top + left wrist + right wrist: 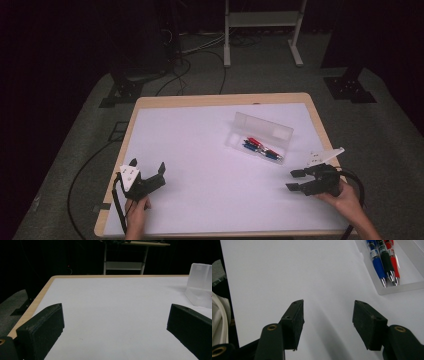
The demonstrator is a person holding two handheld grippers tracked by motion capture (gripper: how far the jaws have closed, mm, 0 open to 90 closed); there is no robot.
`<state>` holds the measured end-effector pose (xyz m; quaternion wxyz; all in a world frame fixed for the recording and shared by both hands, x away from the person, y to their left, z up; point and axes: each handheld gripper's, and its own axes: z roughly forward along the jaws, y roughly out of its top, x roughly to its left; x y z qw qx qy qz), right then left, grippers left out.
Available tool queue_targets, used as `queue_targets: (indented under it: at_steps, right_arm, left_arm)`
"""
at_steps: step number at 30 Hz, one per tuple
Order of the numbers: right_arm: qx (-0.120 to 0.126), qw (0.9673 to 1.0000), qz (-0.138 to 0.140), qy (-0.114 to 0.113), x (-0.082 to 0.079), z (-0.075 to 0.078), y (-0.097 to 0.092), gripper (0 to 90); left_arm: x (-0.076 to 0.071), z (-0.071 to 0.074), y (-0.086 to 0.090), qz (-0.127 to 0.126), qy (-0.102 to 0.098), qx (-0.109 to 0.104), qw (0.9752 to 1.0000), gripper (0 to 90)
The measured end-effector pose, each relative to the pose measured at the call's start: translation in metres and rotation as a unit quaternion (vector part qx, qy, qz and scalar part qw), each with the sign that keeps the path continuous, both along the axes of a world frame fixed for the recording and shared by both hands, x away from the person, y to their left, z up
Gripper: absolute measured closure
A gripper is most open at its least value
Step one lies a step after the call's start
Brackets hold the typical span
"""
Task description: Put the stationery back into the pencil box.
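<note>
My left claw (148, 169) and right claw (295, 180) both gape wide, empty, low over the white tabletop (200, 150); between them, farther off, the open clear pen case (260, 136) holds blue, black and red pens (384, 260)

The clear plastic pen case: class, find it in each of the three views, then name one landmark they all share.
High view: the clear plastic pen case lies right of centre on the white table top, lid open, pens inside.
Left gripper view: its clear wall stands at the right edge.
Right gripper view: its corner sits at the upper right, holding blue, black and red pens.
Shared landmark: the white table top.
</note>
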<state>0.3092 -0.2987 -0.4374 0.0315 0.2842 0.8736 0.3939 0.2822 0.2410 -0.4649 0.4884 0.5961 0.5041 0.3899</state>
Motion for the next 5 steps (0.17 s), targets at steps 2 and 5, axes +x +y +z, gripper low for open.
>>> queue_targets:
  at_steps: [2, 5]
  right_arm:
    - [0.003, 1.0000, -0.001, -0.004, -0.0033, 0.0011, 0.0013, 40.3]
    - [0.022, 0.9996, -0.006, -0.019, -0.0091, 0.0011, 0.0018, 39.6]
  left_arm:
    - [0.0000, 0.0000, -0.0002, 0.000, 0.000, 0.000, 1.0000, 0.4]
    - [0.0006, 0.0001, 0.0002, -0.002, 0.001, 0.000, 1.0000, 0.4]
